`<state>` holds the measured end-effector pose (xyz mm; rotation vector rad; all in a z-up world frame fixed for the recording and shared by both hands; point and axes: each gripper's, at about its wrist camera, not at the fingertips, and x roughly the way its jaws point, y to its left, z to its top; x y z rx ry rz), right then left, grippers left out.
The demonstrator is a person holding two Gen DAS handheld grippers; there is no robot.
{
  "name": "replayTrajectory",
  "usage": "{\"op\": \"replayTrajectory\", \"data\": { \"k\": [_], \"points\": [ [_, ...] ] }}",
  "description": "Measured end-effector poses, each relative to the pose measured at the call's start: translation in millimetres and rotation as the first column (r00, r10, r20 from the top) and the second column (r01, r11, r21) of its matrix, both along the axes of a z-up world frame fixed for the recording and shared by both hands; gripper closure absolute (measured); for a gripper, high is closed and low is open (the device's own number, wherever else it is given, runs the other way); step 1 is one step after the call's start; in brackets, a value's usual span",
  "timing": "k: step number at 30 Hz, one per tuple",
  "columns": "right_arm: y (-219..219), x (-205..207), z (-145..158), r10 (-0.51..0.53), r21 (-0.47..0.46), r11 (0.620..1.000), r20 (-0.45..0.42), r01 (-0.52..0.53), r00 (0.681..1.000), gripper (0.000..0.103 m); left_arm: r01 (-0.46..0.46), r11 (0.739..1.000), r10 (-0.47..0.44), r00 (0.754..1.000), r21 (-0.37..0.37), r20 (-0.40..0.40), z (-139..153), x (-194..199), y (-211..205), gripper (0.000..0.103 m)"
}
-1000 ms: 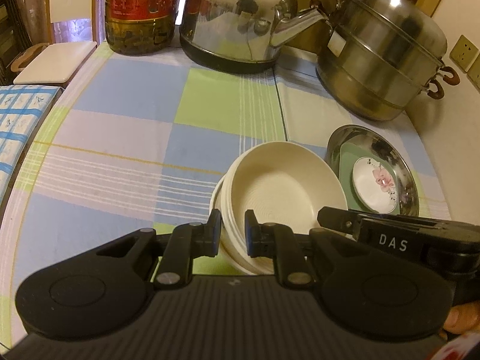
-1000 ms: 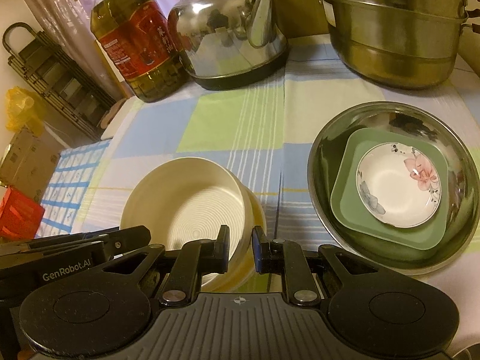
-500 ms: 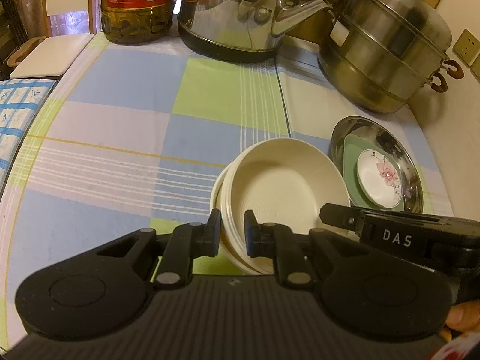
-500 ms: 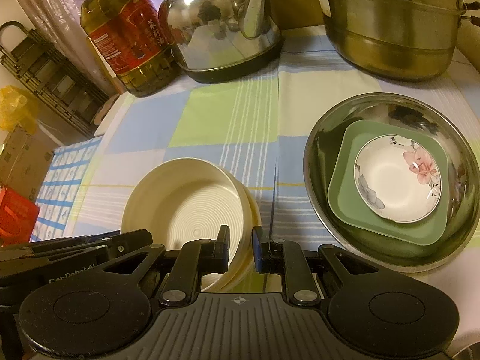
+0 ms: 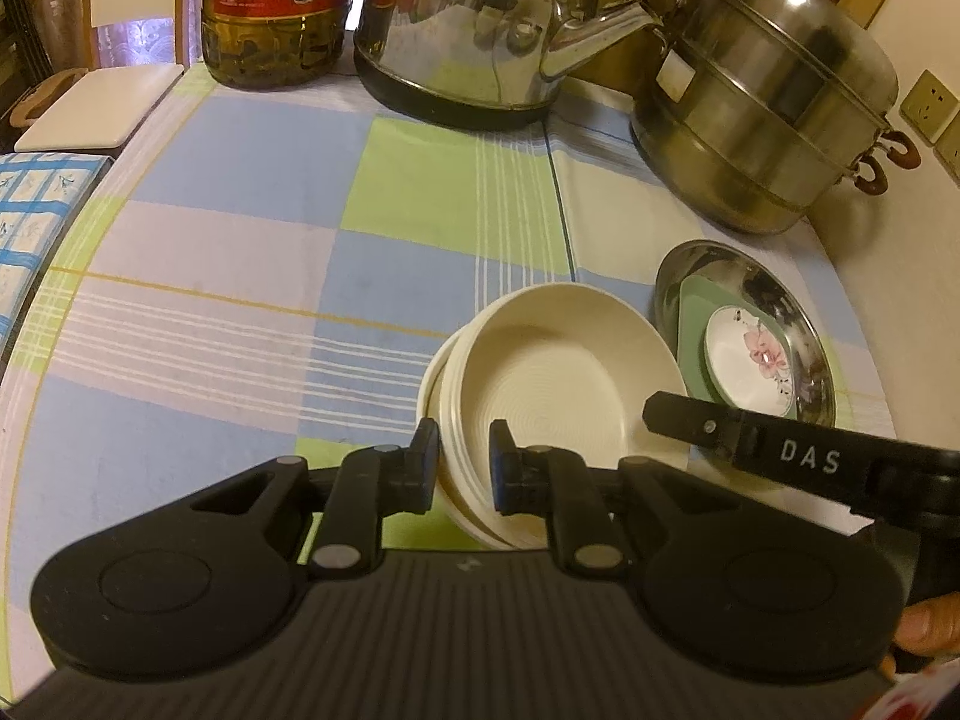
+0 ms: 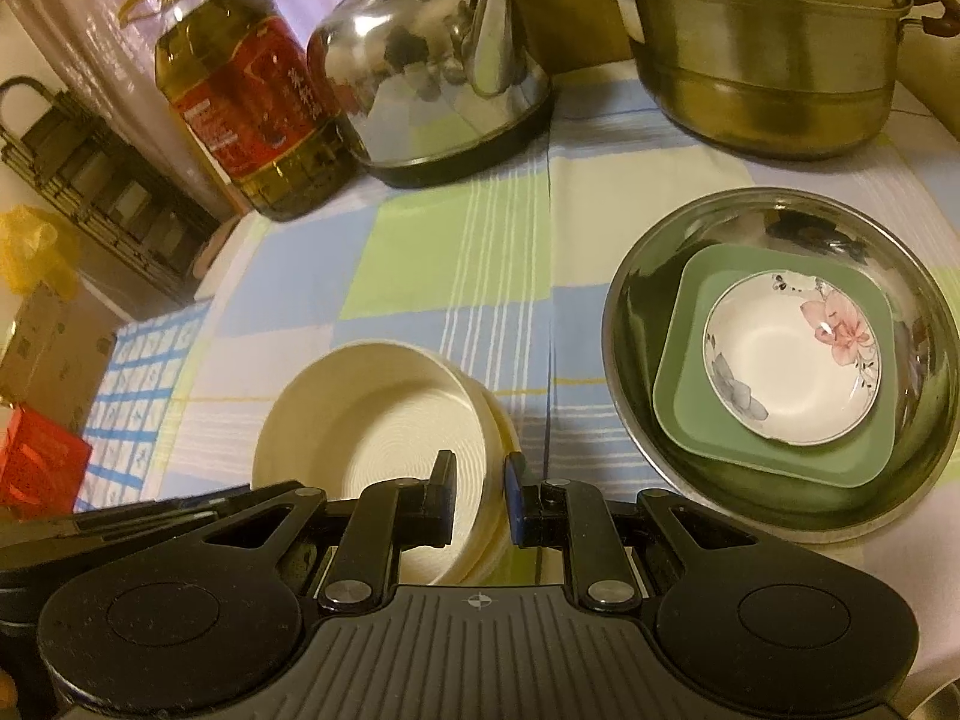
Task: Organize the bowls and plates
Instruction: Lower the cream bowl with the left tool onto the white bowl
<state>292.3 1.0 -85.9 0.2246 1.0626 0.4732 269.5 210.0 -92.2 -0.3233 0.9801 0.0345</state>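
A stack of cream ribbed bowls (image 5: 552, 396) is held above the checked tablecloth and tilts a little. My left gripper (image 5: 461, 463) is shut on the stack's near left rim. My right gripper (image 6: 479, 497) is shut on its right rim; the stack also shows in the right wrist view (image 6: 378, 414). To the right stands a steel basin (image 6: 636, 324) holding a green square plate (image 6: 780, 462) with a small floral dish (image 6: 792, 360) on it. The basin also shows in the left wrist view (image 5: 798, 312).
At the back stand an oil bottle (image 6: 252, 102), a steel kettle (image 6: 432, 72) and a stacked steel steamer pot (image 6: 762, 54). A white board (image 5: 96, 108) lies off the table's left edge. The right gripper's body (image 5: 810, 456) crosses the left view.
Both grippers have lifted the cream stack higher above the cloth and it now tilts slightly; the cameras have risen and pulled back a little.
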Motion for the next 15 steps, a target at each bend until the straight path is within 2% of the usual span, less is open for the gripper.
{"op": "replayTrajectory", "data": {
  "k": [7,11,15],
  "points": [
    [-6.0,1.5,3.4,-0.030,0.043,0.999,0.021,0.029,0.999,0.086,-0.003,1.000,0.003,1.000,0.014,0.022,5.4,0.8,1.1,0.091],
    [-7.2,4.0,4.8,-0.040,0.048,0.998,0.015,0.039,0.999,0.098,-0.007,1.000,0.007,1.000,0.001,0.011,5.1,3.4,3.5,0.092],
    [-10.8,7.7,4.1,-0.057,0.067,0.996,-0.018,0.058,0.998,0.098,-0.011,1.000,0.011,1.000,-0.006,0.005,5.4,4.0,5.3,0.092]
  ]
}}
